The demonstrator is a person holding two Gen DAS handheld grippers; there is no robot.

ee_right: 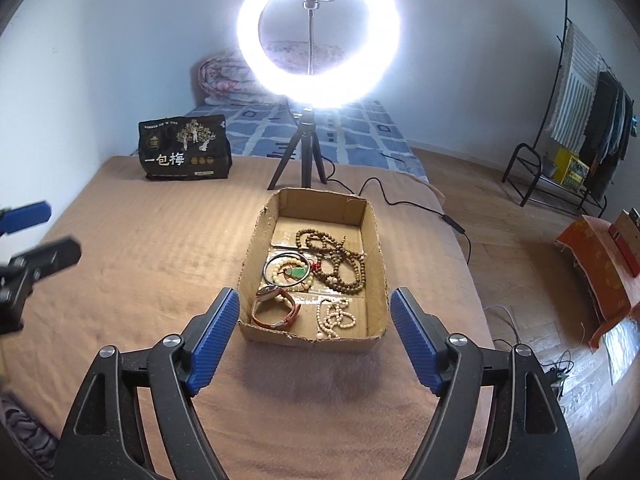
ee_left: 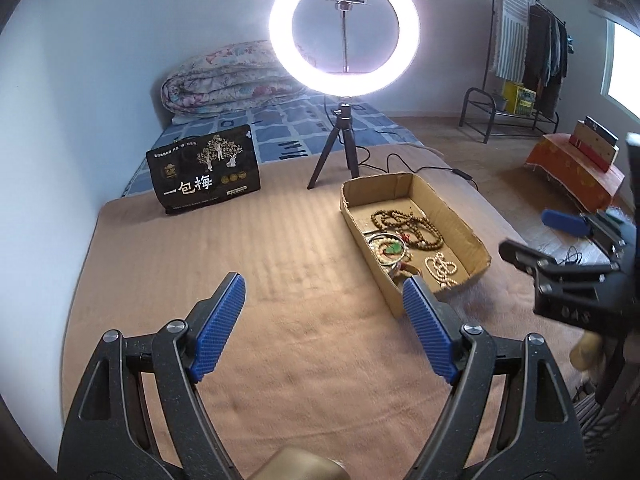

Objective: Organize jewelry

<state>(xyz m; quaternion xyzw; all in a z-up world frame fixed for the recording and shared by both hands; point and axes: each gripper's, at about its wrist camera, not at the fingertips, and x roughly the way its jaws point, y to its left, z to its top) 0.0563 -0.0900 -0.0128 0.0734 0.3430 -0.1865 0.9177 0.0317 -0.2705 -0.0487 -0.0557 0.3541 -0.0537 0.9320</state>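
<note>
An open cardboard box sits on a tan blanket and holds jewelry: a brown wooden bead string, a dark bangle around a green pendant, a brown-strap watch and a cream bead string. The box also shows in the left wrist view. My right gripper is open and empty, just in front of the box. My left gripper is open and empty over bare blanket, left of the box. The right gripper also shows at the right edge of the left wrist view.
A lit ring light on a black tripod stands behind the box, its cable trailing right. A black snack bag stands at the back left. A rolled quilt lies by the wall. The bed edge drops off on the right.
</note>
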